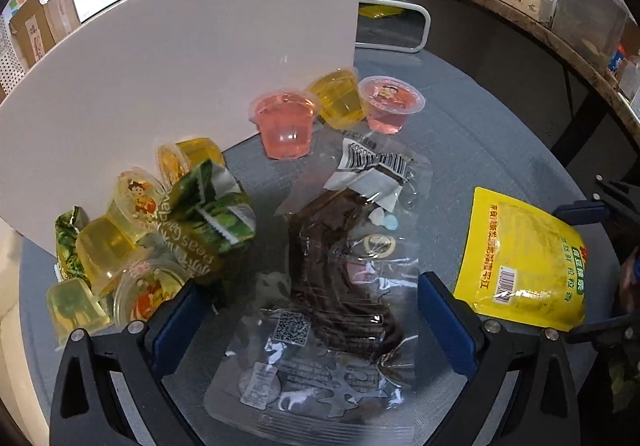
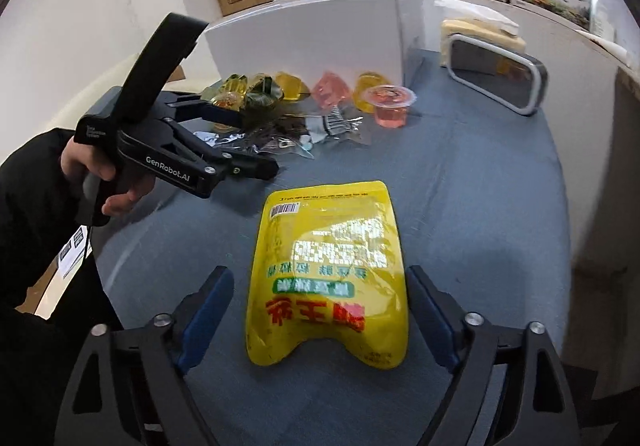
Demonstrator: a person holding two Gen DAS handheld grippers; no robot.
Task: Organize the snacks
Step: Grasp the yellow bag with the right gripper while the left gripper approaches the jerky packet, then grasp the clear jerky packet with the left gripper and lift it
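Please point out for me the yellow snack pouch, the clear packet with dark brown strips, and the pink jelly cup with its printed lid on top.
yellow snack pouch (image 2: 324, 270), right wrist view, middle of its printed face.
clear packet of dark brown strips (image 1: 332, 266), left wrist view, on the dark strips.
pink jelly cup (image 1: 390, 94), left wrist view, on its printed lid.

2 close, downward wrist views, both sharing the yellow pouch (image 1: 520, 258).

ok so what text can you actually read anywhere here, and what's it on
"GenRobot.AI": side of the left claw.
"peas": green snack packet, upside down.
Yellow pouch: Chinese print and barcode, mirrored by glare and upside down, not readable.
Clear packet of dark strips: barcode, QR code, print too small.
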